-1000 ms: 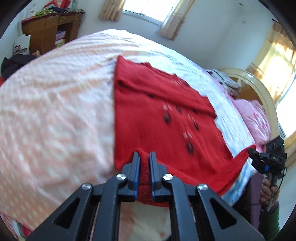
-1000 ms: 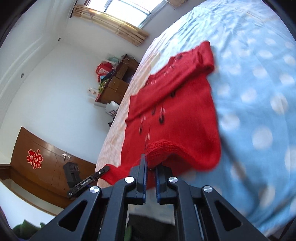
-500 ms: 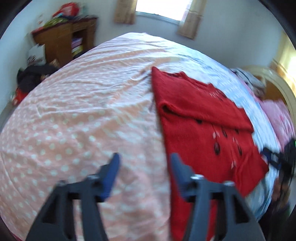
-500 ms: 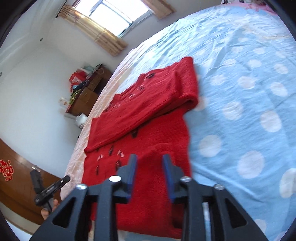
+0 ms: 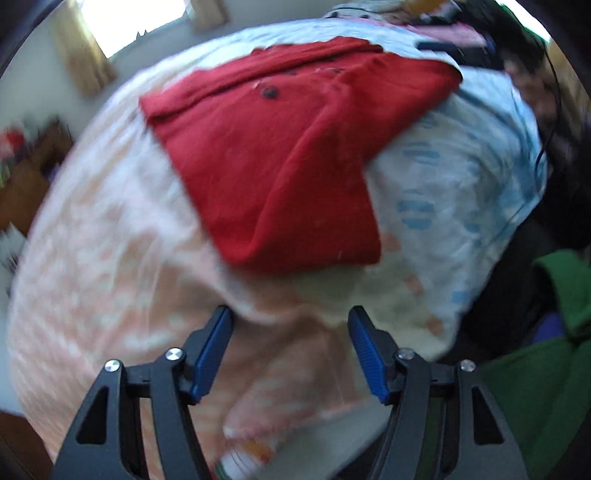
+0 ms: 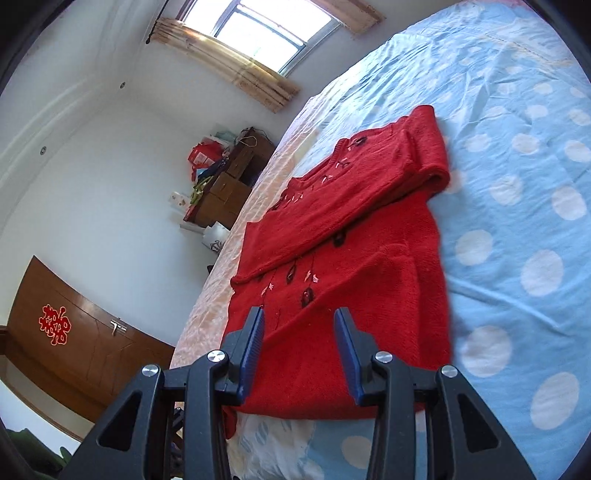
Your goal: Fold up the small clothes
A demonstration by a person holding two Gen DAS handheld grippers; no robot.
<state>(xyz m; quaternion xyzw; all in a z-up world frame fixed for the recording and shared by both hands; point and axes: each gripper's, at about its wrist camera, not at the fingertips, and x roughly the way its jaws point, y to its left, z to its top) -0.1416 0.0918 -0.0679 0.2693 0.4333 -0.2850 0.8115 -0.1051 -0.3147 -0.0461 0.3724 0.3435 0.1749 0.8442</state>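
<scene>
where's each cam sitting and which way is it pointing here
Left wrist: on the left gripper, tilted down over the bed edge at the red sweater; its open fingers and a green sleeve show.
Right wrist: on the right gripper, low along the bed toward the window; its open fingers hover over the sweater's near end.
Shared: sweater, bed.

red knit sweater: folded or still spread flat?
Partly folded. The red knit sweater has a sleeve folded across its front, another fold near its hem; both grippers are open, off it.
</scene>
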